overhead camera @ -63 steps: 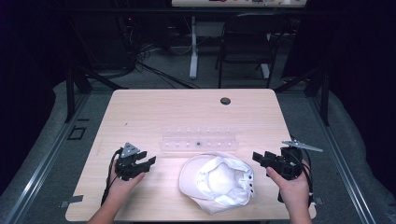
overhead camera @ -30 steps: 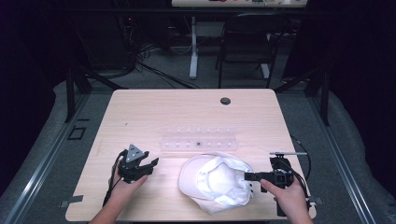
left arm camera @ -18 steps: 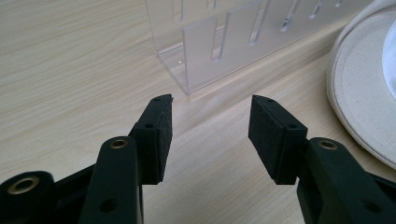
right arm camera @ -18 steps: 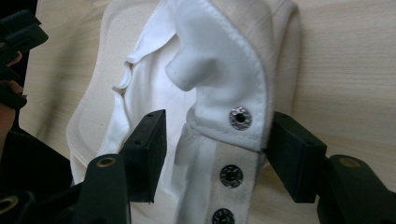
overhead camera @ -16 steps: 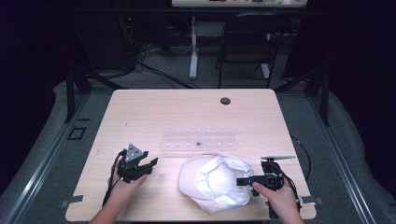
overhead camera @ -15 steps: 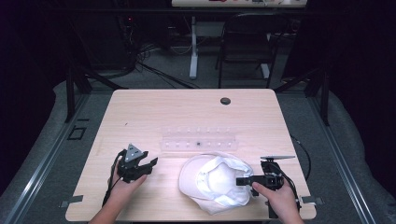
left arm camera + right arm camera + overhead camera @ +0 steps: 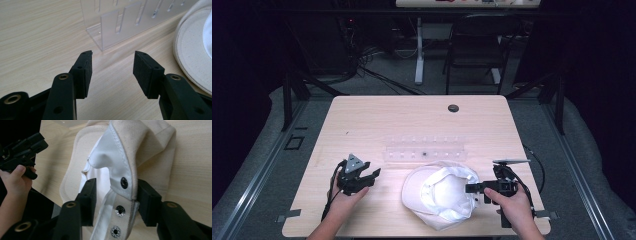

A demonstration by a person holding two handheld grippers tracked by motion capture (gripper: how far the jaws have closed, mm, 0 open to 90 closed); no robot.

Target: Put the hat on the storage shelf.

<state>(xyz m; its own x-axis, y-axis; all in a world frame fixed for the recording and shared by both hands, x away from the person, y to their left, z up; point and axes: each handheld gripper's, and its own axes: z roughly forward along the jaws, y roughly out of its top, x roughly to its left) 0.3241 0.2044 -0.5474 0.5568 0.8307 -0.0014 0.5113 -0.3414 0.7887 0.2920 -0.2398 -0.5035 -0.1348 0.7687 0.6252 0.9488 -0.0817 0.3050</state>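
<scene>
Since the earlier high view, my right gripper (image 7: 473, 188) has come in from the table's right edge to the cap (image 7: 439, 196), and its jaws have just been closing with the cap's rear strap (image 7: 124, 183) between them. I judge the grip incomplete: in the right gripper view the right pad appears to touch the strap's outer face, while the left pad (image 7: 90, 195) stands apart from the white lining. Risk: closing here may pinch only the folded edge, or seat on a snap stud (image 7: 124, 182), so the fabric slips out on lifting. The cap lies crown-down at lower centre of the high view, below the clear rack (image 7: 426, 151). My left gripper (image 7: 371, 176) rests at lower left, jaws apart and empty, with the cap's brim (image 7: 192, 52) at the right edge of its view.
</scene>
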